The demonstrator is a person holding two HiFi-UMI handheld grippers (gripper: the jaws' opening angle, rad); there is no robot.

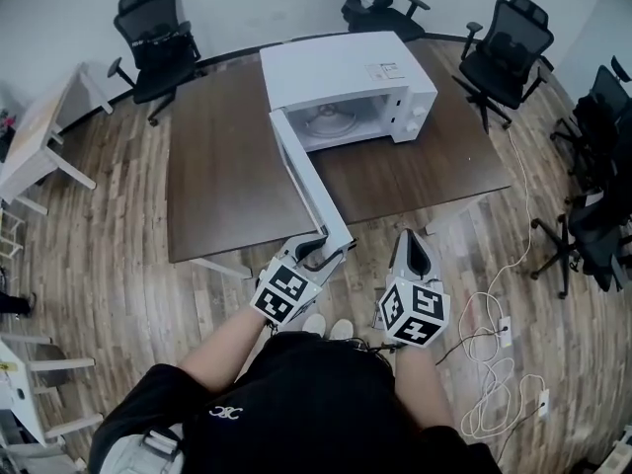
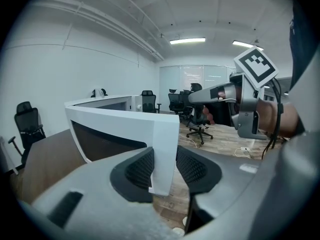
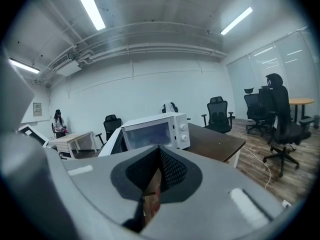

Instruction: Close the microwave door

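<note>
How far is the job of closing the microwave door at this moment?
Done: the left gripper is closed on the free edge of the door. In hand: only this grip; the door stands wide open from the microwave. Left: the whole swing shut. The right gripper is shut and empty.

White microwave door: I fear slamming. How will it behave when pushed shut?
The white microwave door looks a stiff panel, so it should swing, not flex. The left gripper clamps its free edge, far from the hinge, so little force probably suffices. The white microwave seems loose on the brown table and might slide.
</note>
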